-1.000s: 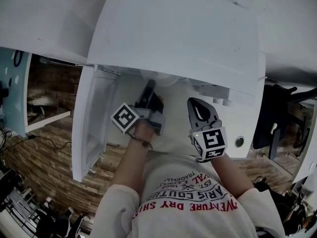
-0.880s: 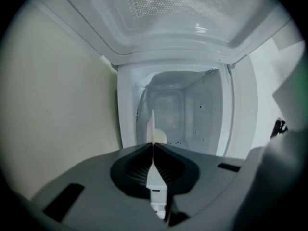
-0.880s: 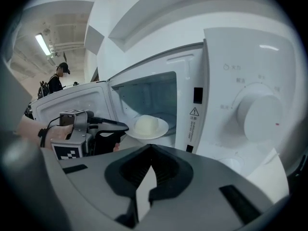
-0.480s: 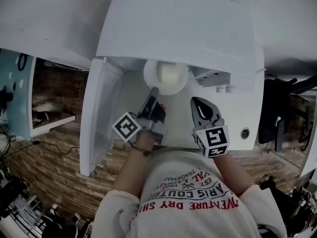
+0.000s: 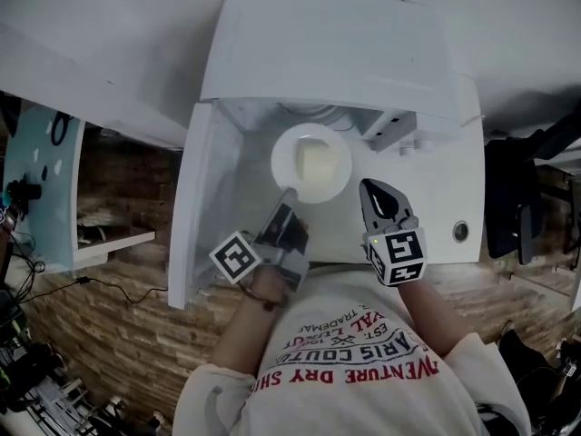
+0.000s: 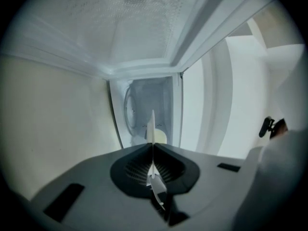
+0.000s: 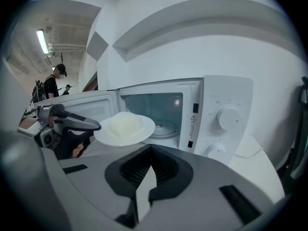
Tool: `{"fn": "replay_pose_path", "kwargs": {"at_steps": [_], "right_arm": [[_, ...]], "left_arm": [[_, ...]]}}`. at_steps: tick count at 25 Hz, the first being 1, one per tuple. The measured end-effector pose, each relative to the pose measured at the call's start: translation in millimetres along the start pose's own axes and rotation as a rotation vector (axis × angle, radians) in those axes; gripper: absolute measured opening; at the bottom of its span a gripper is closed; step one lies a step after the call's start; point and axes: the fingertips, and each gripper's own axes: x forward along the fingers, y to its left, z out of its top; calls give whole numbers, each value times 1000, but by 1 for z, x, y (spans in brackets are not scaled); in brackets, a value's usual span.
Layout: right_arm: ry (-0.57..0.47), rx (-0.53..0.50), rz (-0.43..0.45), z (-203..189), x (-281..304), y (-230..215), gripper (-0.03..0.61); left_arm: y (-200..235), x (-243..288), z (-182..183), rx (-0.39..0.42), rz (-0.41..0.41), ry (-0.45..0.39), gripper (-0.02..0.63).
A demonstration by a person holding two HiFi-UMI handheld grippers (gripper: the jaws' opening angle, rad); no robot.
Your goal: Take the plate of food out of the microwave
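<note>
1. One plate (image 5: 280, 165): round, white, shallow, wide-rimmed, with a smooth pale-cream mound of food (image 5: 315, 161) at its middle.
2. Already out of the microwave (image 5: 336, 53): held about level in the air just before the open cavity (image 7: 155, 105), above the front part of the counter (image 5: 440, 216), touching neither.
3. Pinched at its near rim by the left gripper (image 5: 287, 198), fingers closed tight on the thin edge.
4. Just right of the plate, the right gripper (image 5: 367, 187): fingers pressed together at the tips, gripping nothing, clear of rim and food.
5. Swung wide to the left, the door (image 5: 195, 212).
6. Only in the head view: the plate as a full circle from above, with both grippers side by side below it.
7. Only in the right gripper view: the plate (image 7: 144, 129) from the side, the food (image 7: 125, 123) domed above the rim, and the left gripper (image 7: 94, 125) reaching in from the left. Also there: a glass turntable (image 7: 163, 127) inside the cavity, two knobs (image 7: 228, 118) on the front panel, and a person (image 7: 55, 81) far off at the left edge.
8. Only in the left gripper view: the plate (image 6: 152, 121) edge-on, a thin white upright line between the closed fingers, a sliver of food (image 6: 160, 137) to its right, and the cavity straight ahead behind it.
</note>
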Motion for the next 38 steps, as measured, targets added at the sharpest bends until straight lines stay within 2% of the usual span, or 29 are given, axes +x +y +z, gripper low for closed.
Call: {"fn": "replay_pose_path", "kwargs": {"at_steps": [5, 9, 14, 21, 26, 38], "right_arm": [[-46, -5, -50, 13, -12, -5, 3], [-86, -9, -76, 25, -19, -5, 4], [-131, -14, -97, 45, -29, -2, 3], [-251, 49, -122, 90, -43, 4, 3], [-335, 21, -131, 116, -53, 13, 3], [-370, -20, -147, 126, -57, 26, 3]], "left_arm": [[-21, -18, -4, 56, -13, 26, 14], [-49, -22, 6, 94, -68, 22, 14], [-83, -25, 11, 79, -134, 24, 14], [-109, -29, 21, 146, -164, 16, 14], [-120, -29, 33, 128, -187, 8, 14], [-118, -24, 30, 104, -186, 43, 15]]}}
